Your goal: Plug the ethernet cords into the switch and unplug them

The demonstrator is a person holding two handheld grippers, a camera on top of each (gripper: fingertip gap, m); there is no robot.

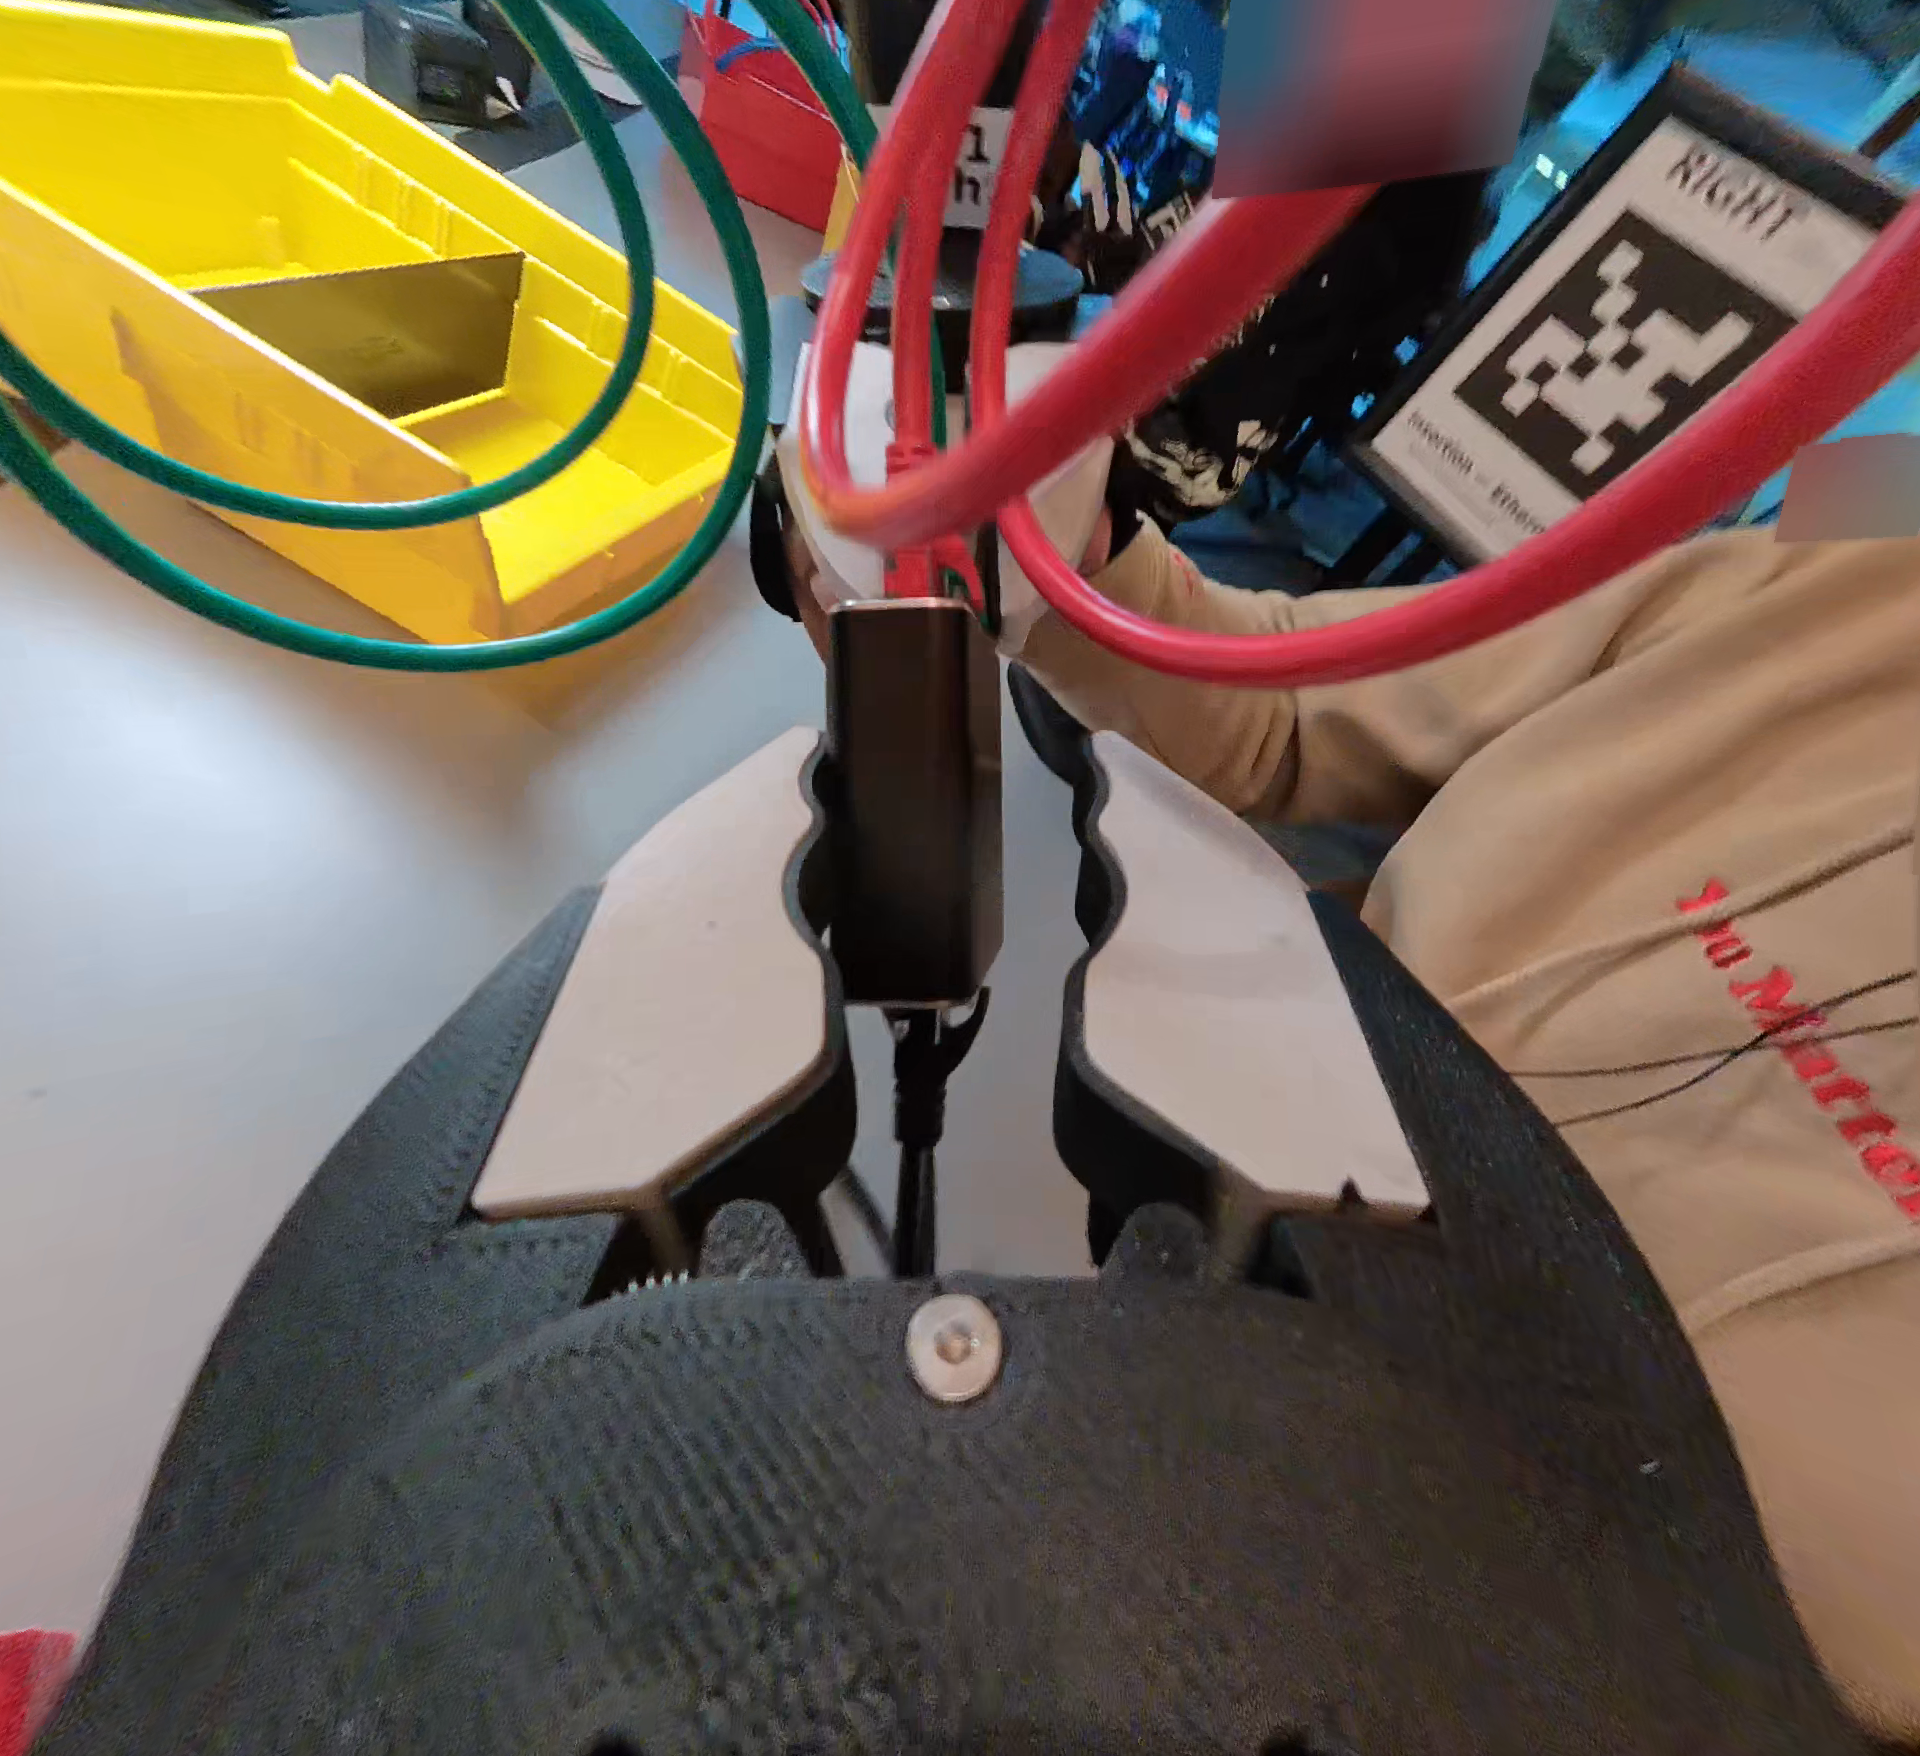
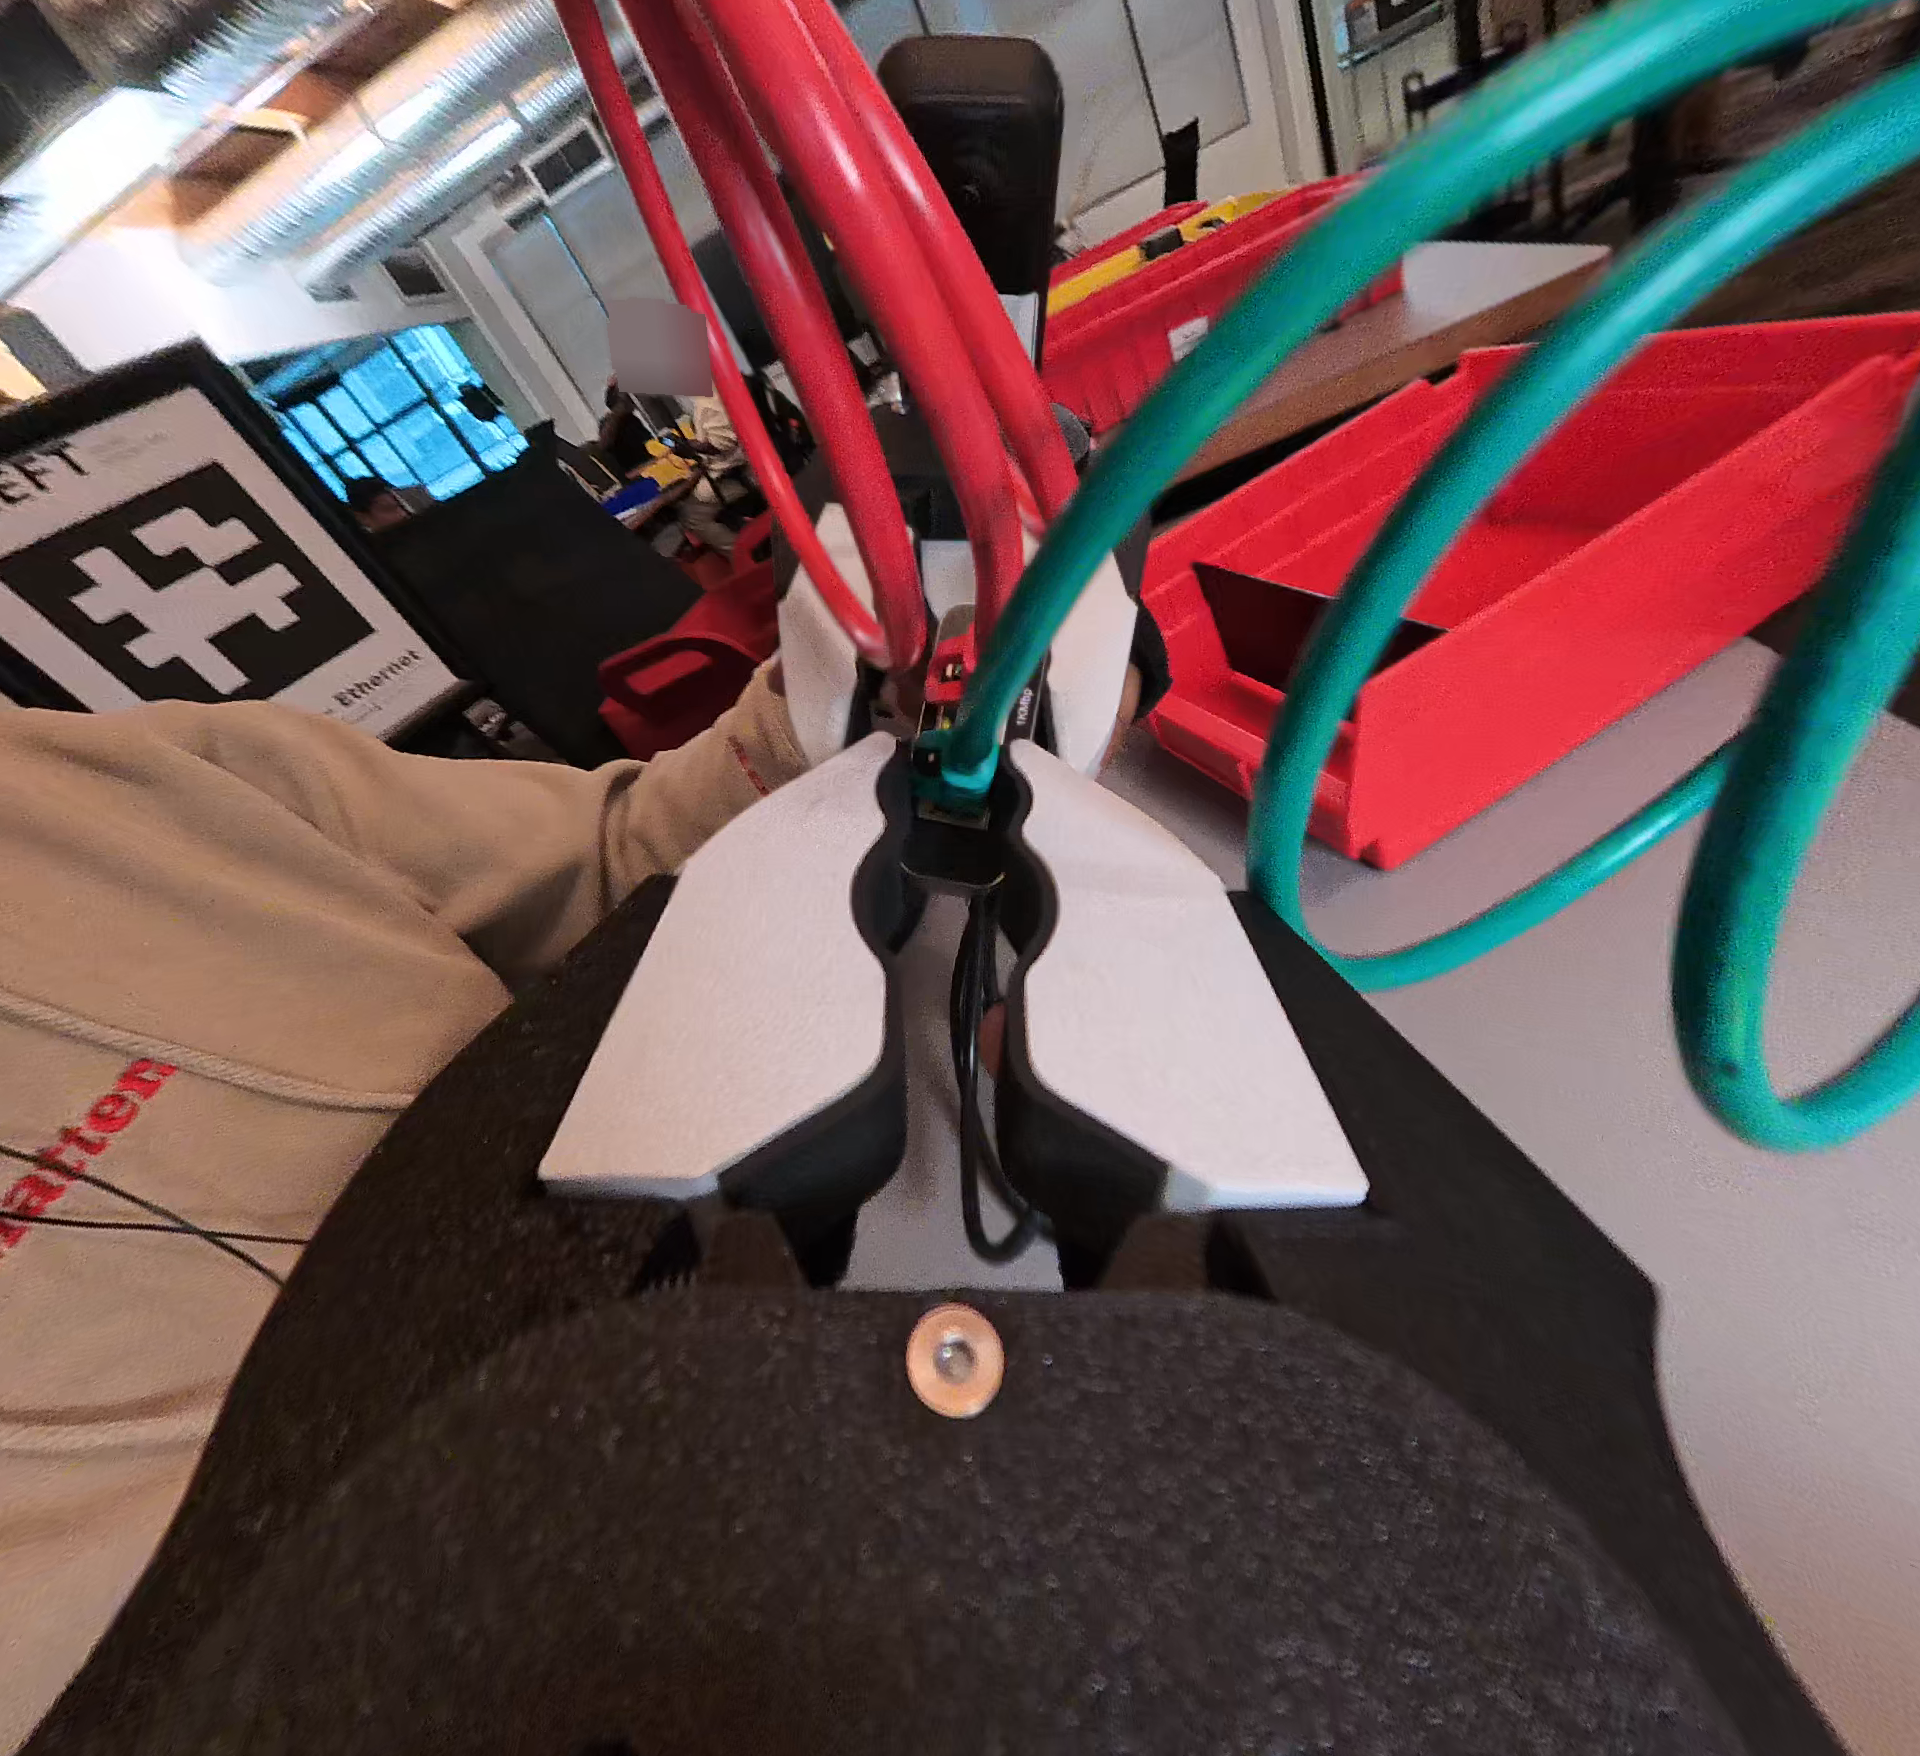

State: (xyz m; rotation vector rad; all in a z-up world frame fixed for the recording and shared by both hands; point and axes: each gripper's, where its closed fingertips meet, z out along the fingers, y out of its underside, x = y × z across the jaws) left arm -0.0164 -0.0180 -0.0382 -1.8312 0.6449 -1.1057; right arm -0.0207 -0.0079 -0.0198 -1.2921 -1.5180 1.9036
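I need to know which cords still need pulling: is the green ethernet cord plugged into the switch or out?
Plugged in. In the right wrist view the green cord's connector sits seated in a port of the black switch.

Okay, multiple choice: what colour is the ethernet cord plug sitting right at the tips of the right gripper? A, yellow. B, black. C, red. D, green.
D: in the right wrist view the green cord ends in a green plug seated in the switch right at the tips of the right gripper, while the red cords go into the switch farther along.
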